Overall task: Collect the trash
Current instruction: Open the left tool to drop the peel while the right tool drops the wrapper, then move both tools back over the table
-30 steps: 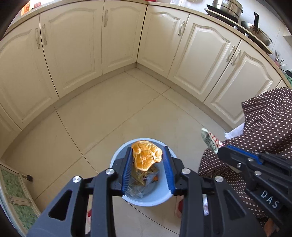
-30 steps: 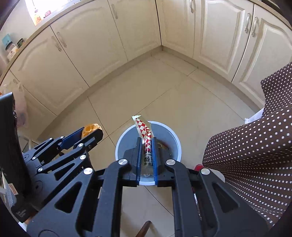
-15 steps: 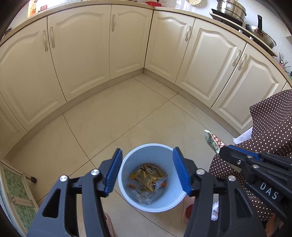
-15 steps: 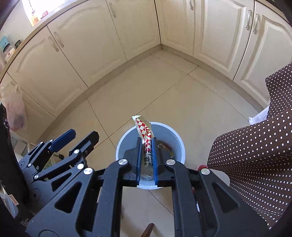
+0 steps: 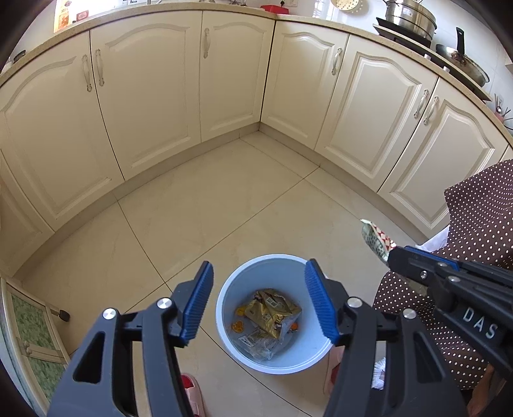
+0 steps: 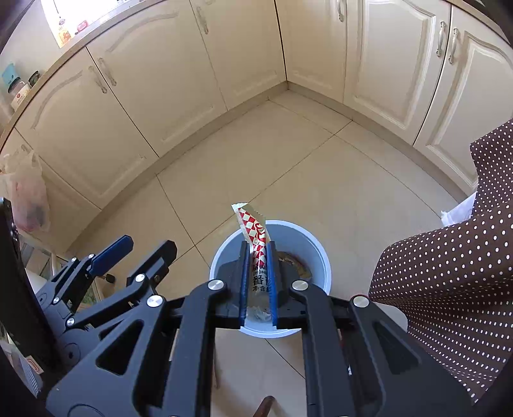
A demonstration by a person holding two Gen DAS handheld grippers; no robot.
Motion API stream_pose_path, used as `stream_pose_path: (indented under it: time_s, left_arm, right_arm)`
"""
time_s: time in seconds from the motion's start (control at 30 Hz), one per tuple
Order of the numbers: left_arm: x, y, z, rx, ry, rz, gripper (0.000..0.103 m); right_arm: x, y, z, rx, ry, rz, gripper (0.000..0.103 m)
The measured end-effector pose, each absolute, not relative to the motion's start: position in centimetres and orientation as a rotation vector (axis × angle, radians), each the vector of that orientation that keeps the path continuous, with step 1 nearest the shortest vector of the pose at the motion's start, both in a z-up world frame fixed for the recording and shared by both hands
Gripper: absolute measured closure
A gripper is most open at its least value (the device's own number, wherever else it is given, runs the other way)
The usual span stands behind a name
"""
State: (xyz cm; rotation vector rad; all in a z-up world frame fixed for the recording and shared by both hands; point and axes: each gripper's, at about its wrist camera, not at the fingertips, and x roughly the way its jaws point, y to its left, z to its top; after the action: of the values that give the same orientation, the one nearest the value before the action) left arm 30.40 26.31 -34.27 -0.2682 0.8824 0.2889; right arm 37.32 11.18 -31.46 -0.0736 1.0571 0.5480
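The red-checked sachet (image 6: 256, 253) is pinched between the pressed-together jaws of the right gripper (image 6: 258, 282), above the blue bin (image 6: 322, 256). The left gripper (image 5: 258, 303) is held spread and empty. If released off-centre, the light sachet may flutter past the rim.

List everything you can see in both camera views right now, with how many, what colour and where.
Bin: one, pale blue, on the floor below both grippers.
Wrappers: several, gold and clear, inside the bin.
Sachet: one, red-and-white checked, clamped above the bin.
Cabinets: a run, cream, around the corner.
Floor: beige tiles.
Pots: two, metal, on the counter far right.
Plastic bag: one, translucent, hanging at left.
Dotted cloth: brown with white dots, right edge.
Left gripper: black, blue pads, open.
Right gripper: black, blue pads, shut on the sachet.
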Motion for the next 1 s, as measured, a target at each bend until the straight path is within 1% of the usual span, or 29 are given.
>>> stream_pose_path:
  time_s: [0.27,0.43,0.53,0.7,0.8,0.83,0.87,0.9,0.93,1.0]
  left_arm:
    - [30.1,26.3,-33.5,-0.259,0.866,0.297,0.044]
    - [29.4,25.4,-31.4,-0.255,0.831,0.282,0.044]
    - [28.7,24.3,-29.6,-0.249,0.803,0.270,0.043]
    - [27.3,20.4,-24.8,-0.215,0.733,0.206,0.042]
    - [26.5,16.6,-20.9,-0.168,0.675,0.154,0.040]
    - [26.3,15.8,-20.2,-0.162,0.664,0.136,0.040]
    - [26.1,14.0,-18.6,-0.146,0.646,0.092,0.040]
    - [26.0,12.7,-17.6,-0.132,0.635,0.066,0.040]
    - [25.9,11.5,-16.8,-0.117,0.624,0.046,0.040]
    - [25.7,7.8,-14.5,-0.071,0.593,-0.009,0.038]
  right_arm:
    - [37.6,10.9,-30.5,-0.051,1.022,0.539,0.091]
    - [36.7,9.4,-28.5,-0.050,0.990,0.532,0.091]
    - [35.7,7.8,-26.2,-0.049,0.947,0.516,0.091]
    - [33.0,3.4,-20.7,-0.038,0.840,0.470,0.090]
    - [31.1,-0.3,-17.1,-0.030,0.770,0.418,0.079]
    - [30.5,-1.5,-16.2,-0.023,0.750,0.405,0.074]
    - [29.8,-3.0,-15.0,-0.014,0.725,0.388,0.071]
    - [28.9,-5.0,-13.5,-0.008,0.691,0.357,0.061]
    - [28.3,-6.5,-12.6,-0.005,0.666,0.333,0.056]
    - [26.9,-9.7,-10.7,-0.001,0.619,0.286,0.056]
